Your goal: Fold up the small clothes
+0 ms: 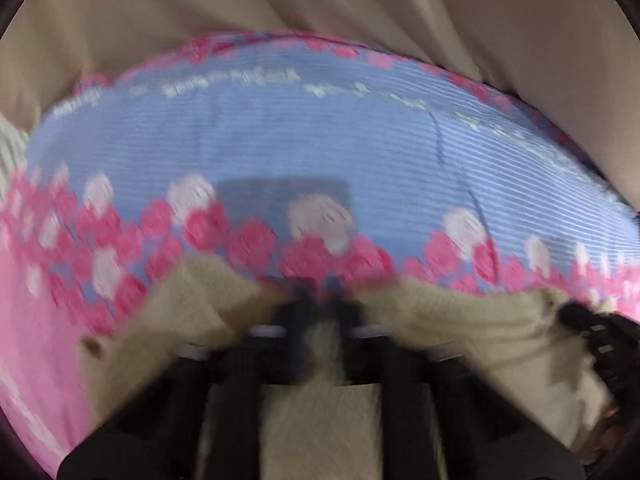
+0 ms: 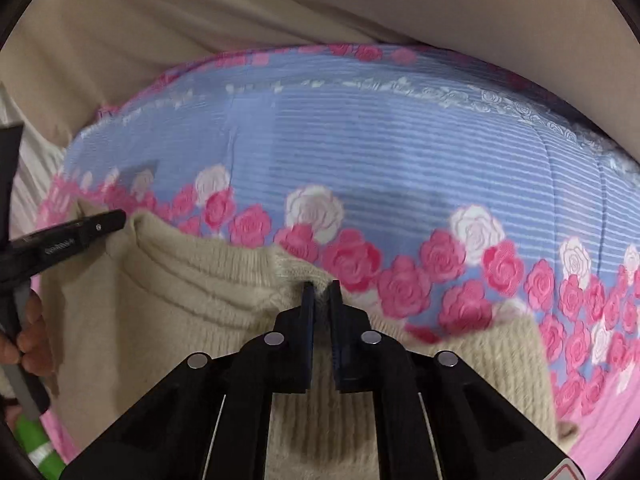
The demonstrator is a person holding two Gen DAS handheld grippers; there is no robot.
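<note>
A cream knitted sweater [image 2: 192, 304] lies on a blue striped bedcover with pink and white roses [image 2: 380, 160]. My right gripper [image 2: 321, 290] is shut on the sweater's ribbed top edge near its middle. My left gripper [image 1: 320, 300] is shut on the same cream sweater [image 1: 460, 320] at its edge; that view is blurred by motion. The left gripper's fingers [image 2: 104, 222] also show at the left of the right wrist view, pinching the sweater's left corner. The right gripper's fingers [image 1: 580, 316] show at the right of the left wrist view.
A beige fabric backdrop [image 2: 320, 4] rises behind the bed. A pink border of the bedcover [image 1: 36, 340] runs along the near side. The person's hand [image 2: 32, 344] and a green object [image 2: 38, 444] sit at the far left.
</note>
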